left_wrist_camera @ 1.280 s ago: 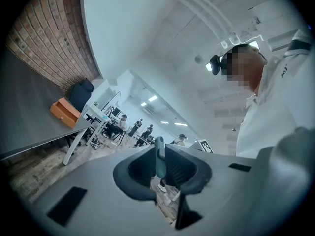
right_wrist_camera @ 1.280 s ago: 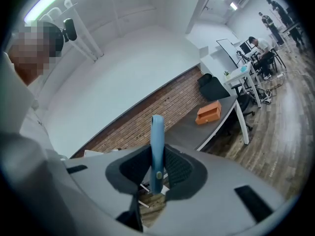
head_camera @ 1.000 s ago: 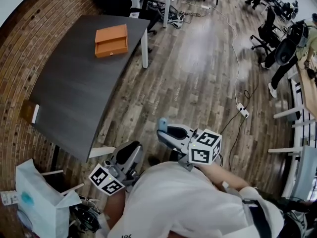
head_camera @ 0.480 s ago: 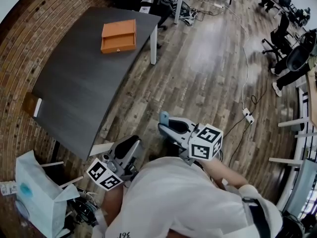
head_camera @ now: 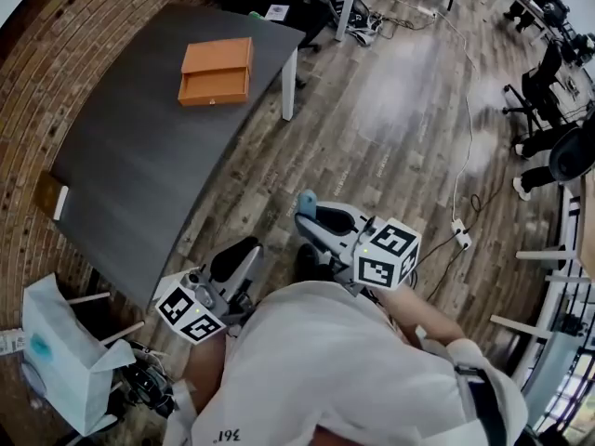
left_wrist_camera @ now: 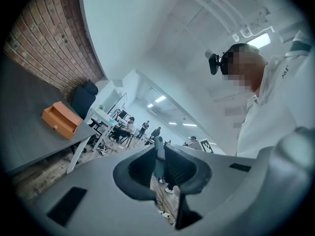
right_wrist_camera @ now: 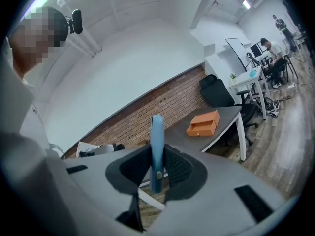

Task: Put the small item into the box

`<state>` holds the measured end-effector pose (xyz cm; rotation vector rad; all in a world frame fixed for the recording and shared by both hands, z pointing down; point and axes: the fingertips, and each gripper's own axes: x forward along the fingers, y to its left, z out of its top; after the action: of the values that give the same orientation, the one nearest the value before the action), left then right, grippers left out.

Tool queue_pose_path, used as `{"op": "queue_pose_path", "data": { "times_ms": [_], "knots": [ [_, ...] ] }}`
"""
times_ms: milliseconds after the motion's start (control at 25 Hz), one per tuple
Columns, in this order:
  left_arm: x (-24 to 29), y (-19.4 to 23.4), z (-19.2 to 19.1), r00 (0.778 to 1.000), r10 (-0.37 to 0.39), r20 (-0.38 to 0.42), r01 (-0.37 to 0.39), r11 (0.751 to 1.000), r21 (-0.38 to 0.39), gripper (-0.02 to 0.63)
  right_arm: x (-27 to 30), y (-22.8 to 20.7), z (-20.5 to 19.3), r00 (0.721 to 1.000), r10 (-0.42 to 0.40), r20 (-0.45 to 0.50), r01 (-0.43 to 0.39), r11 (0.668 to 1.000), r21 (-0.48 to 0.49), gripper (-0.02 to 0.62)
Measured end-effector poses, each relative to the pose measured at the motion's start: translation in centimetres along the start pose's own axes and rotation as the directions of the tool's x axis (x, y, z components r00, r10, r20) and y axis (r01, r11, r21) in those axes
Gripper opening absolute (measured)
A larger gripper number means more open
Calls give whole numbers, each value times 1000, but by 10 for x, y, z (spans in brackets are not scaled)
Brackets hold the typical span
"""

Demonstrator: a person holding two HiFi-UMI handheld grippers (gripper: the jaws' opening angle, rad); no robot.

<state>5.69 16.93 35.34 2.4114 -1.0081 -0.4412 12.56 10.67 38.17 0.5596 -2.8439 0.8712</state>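
An orange box (head_camera: 216, 71) lies on the far part of a dark grey table (head_camera: 139, 156); it also shows in the left gripper view (left_wrist_camera: 61, 123) and the right gripper view (right_wrist_camera: 203, 123). My right gripper (head_camera: 307, 214) is held close to my body over the wooden floor, well short of the table. It is shut on a small flat blue item (right_wrist_camera: 157, 146) that stands up between its pads. My left gripper (head_camera: 237, 258) hangs by the table's near corner, jaws together (left_wrist_camera: 158, 156), with nothing seen held.
A white bag (head_camera: 65, 360) stands on the floor at the lower left, beside the brick wall. A power strip and cable (head_camera: 460, 240) lie on the floor to the right. Office chairs and desks stand at the back. A small brown object (head_camera: 51, 195) sits at the table's left edge.
The head view has swung a little, so the table and box sit slightly differently in frame. Both grippers stay near my body; the right one keeps its hold on the blue item.
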Motion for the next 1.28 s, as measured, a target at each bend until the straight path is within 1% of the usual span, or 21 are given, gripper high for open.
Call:
{"op": "queue_pose_path", "data": {
  "times_ms": [160, 320, 520, 720, 840, 960, 1160, 1280],
  "knots": [
    [35, 11, 1, 1000, 13, 10, -13, 1000, -1, 66, -4, -33, 14, 1000, 10, -14, -10, 1000, 0, 92],
    [55, 21, 2, 999, 39, 14, -39, 999, -2, 66, -4, -57, 21, 999, 23, -32, -23, 1000, 11, 92],
    [69, 33, 6, 998, 61, 11, -61, 998, -7, 66, 3, -75, 28, 998, 33, -46, -32, 999, 23, 92],
    [69, 50, 12, 997, 76, 15, -76, 997, -15, 66, 20, -82, 28, 996, 42, -74, -40, 999, 26, 92],
    [70, 72, 19, 997, 75, 13, -75, 997, -22, 66, 37, -90, 33, 997, 27, -74, -26, 999, 22, 92],
    [77, 98, 32, 999, 54, 3, -54, 998, -25, 66, 59, -102, 42, 998, 9, -66, -8, 1000, 17, 92],
    [88, 143, 69, 1000, 10, -9, -10, 1000, -12, 66, 103, -121, 67, 998, -33, -51, 34, 999, 17, 92],
    [85, 173, 91, 1000, 5, -17, -5, 1000, -18, 66, 134, -128, 82, 997, -57, -48, 57, 998, 7, 92]
  ]
}}
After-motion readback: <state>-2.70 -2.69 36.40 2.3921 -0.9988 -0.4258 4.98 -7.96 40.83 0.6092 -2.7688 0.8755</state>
